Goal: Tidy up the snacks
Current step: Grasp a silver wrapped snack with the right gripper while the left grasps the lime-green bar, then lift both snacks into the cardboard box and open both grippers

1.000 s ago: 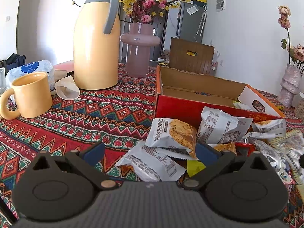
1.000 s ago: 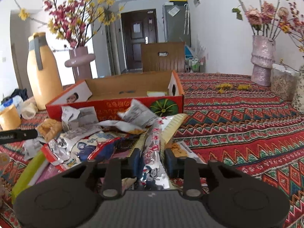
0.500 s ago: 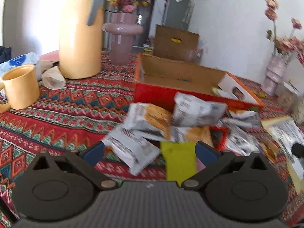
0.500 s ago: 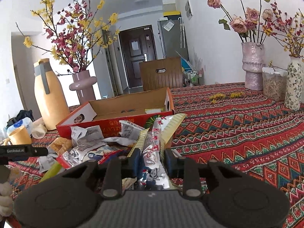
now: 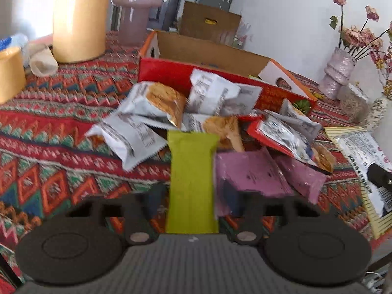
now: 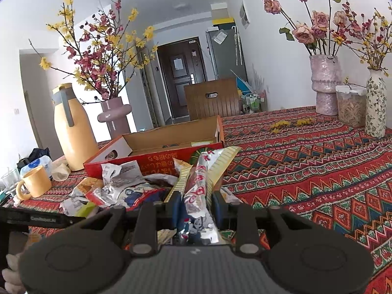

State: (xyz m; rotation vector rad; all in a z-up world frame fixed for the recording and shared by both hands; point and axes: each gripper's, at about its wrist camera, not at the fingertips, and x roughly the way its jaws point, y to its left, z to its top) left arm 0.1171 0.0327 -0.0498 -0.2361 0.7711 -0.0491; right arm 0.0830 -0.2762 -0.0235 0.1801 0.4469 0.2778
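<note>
Left wrist view: left gripper (image 5: 191, 197) astride green packet (image 5: 191, 178), fingers (image 5: 153, 199) just beside its two long edges, contact not clear through blur, so grip state cannot tell. Packet's long axis running straight ahead from the gripper toward the red box (image 5: 220, 83), far end tucked under the snack pile (image 5: 196, 112) heaped against the box's near wall. Purple packets (image 5: 259, 171) touching the green one on its right, partly over the right finger. Box open-topped, beyond the pile, so likely a lift clear, then forward over the near wall.

Right wrist view: right gripper (image 6: 196, 205) clamped on long foil packet (image 6: 199, 191), held on edge, long axis also pointing ahead toward the red box (image 6: 156, 158), tip near the box's right front corner. Raised off the tablecloth (image 6: 318, 171), apparently ready to carry. Right gripper probably the nearer to a drop into the box; left one not yet lifted.

Seen only from right wrist: box interior mostly bare, something flat at its back wall; dark bar of the left tool low at left of the box. Seen only from left wrist: green packet's full length, and a large cream wrapper (image 5: 362, 161) lying right of the pile with the right tool's dark tip on it.
</note>
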